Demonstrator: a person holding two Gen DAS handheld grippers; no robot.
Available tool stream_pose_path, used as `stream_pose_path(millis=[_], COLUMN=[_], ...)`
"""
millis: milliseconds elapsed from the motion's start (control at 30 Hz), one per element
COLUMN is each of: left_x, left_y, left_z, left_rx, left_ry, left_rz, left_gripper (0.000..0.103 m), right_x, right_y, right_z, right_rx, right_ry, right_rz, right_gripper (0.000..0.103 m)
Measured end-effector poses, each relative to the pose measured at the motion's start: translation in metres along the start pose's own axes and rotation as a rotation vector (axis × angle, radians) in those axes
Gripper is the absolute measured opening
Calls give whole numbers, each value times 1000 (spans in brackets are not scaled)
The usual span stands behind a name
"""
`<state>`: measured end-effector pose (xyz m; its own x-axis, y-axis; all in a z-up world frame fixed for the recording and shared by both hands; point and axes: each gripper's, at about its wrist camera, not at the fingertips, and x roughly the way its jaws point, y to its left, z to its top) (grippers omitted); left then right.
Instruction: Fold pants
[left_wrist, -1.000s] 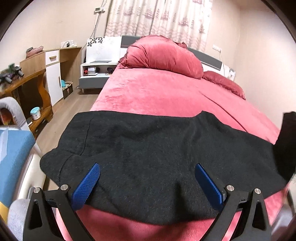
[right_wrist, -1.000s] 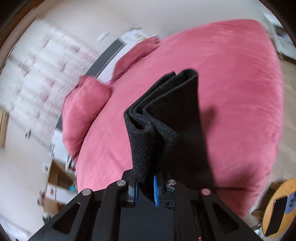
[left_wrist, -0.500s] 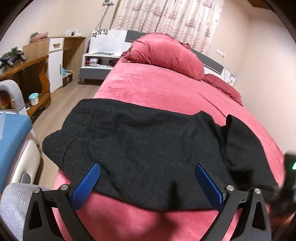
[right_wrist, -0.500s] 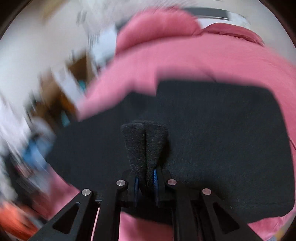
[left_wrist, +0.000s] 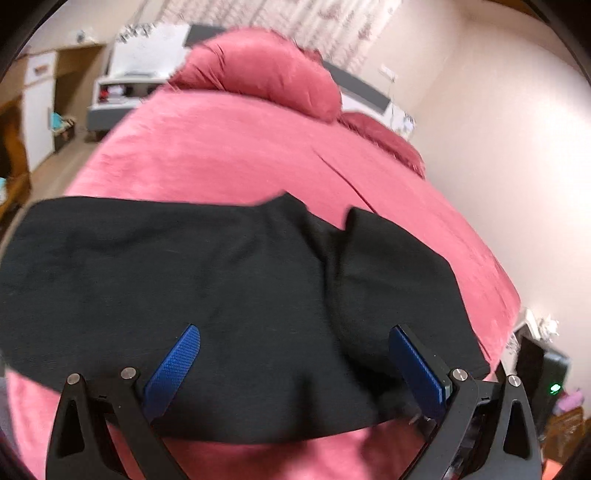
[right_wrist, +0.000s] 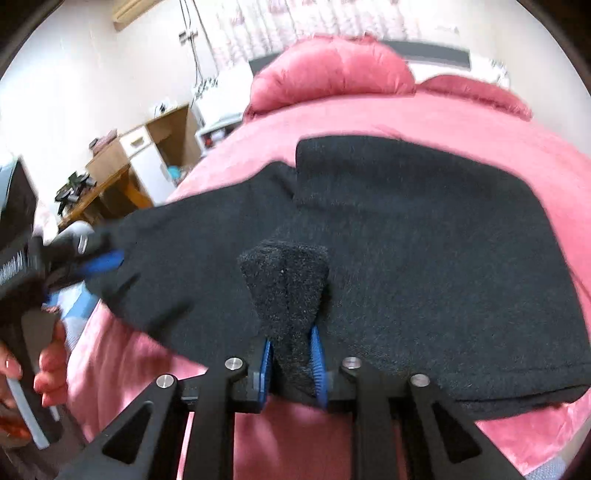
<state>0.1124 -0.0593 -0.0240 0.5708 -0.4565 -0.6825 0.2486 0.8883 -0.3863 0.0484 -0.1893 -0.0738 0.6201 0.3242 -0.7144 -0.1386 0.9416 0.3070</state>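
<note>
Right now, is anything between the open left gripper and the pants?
Nothing visible. The left gripper hovers open directly over the black pants on the bed; the right gripper pinches a bunched edge.

1. Pants: black, fuzzy knit fabric, lying across the bed's near edge.
2. State: folded over; one layer overlaps the rest, with a visible step edge toward the bed's right side.
3. A bunched pinch of fabric stands up at the near edge.

Pants now doubled over, laid on bed.
</note>
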Motion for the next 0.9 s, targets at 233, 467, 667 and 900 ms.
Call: stream_pose_path(millis=[233,467,667,900], left_x=[52,76,85,90], left_y=[-30,-41,-64,-97], left_z=[6,-3,-10,-20], left_rx=[-50,-74,7,177], left_ry=[202,299,345,327], left_rz=[-36,-23,-56,8], left_gripper=[103,103,88,51], right_x=[-48,-97,-138,-122], right_y=[-49,-139,-198,-240], right_z=[-16,-50,-101,-123], right_rx=[261,656,955,1193], right_ry=[-95,-220,-293,-319], right_rz=[97,122,157,350], right_gripper=[36,38,41,42])
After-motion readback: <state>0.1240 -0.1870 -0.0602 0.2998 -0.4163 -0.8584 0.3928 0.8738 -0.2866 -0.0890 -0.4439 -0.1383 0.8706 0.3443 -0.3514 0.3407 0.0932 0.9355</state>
